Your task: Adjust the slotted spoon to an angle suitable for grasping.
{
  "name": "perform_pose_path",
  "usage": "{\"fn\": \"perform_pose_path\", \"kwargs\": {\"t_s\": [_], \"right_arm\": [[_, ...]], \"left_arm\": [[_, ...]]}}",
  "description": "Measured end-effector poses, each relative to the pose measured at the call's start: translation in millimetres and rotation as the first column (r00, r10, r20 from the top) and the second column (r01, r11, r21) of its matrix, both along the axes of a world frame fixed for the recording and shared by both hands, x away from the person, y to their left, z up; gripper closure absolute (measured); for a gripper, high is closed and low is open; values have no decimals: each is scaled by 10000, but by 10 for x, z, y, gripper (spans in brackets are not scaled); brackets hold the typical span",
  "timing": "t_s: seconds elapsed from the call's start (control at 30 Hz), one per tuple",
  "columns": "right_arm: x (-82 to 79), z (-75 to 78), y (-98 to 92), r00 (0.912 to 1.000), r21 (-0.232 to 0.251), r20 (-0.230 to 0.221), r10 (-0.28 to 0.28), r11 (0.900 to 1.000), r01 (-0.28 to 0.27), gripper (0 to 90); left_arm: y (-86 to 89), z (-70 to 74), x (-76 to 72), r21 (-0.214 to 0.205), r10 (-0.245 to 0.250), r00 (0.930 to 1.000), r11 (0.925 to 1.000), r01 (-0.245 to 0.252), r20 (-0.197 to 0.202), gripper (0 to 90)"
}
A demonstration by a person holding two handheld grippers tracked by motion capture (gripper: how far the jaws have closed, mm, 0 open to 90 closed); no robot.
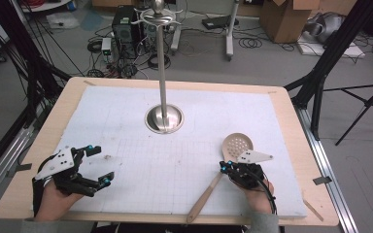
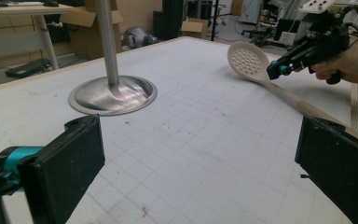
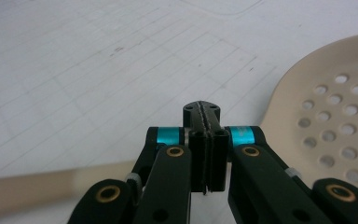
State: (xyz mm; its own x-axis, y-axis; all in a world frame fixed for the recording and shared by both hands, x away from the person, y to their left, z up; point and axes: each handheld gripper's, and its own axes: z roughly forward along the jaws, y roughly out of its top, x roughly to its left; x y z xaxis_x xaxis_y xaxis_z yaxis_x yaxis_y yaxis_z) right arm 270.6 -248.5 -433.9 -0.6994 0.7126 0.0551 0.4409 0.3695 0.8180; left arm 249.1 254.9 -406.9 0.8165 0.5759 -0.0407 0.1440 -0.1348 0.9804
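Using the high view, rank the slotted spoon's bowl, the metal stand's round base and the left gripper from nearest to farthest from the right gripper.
1. The slotted spoon's bowl: just beyond the right gripper, on the table's right side.
2. The metal stand's round base: farther up and to the left, near the mat's middle.
3. The left gripper: across the table, at its near left corner.

A beige slotted spoon with a round perforated bowl and long wooden handle lies flat at the table's near right, bowl far, handle angling near-left.
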Motion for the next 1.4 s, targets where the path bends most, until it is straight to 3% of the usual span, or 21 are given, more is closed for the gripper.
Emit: {"fn": "perform_pose_path", "kwargs": {"t_s": [0.4, 0.83, 1.4], "right_arm": [[-326, -13, 31, 9970, 129, 218, 748, 9971, -751, 900], [-578, -38, 102, 9908, 246, 85, 1352, 9905, -1354, 900], [-637, -169, 214, 9794, 71, -529, 1949, 9808, -1948, 900]], "left_arm": [[-132, -33, 117, 60, -366, 9993, 9993, 367, -122, 17], [-168, -37, 149, 25, -497, 9987, 9988, 498, -139, 17], [-125, -26, 146, 72, -429, 9991, 9991, 429, -71, 17]]}}
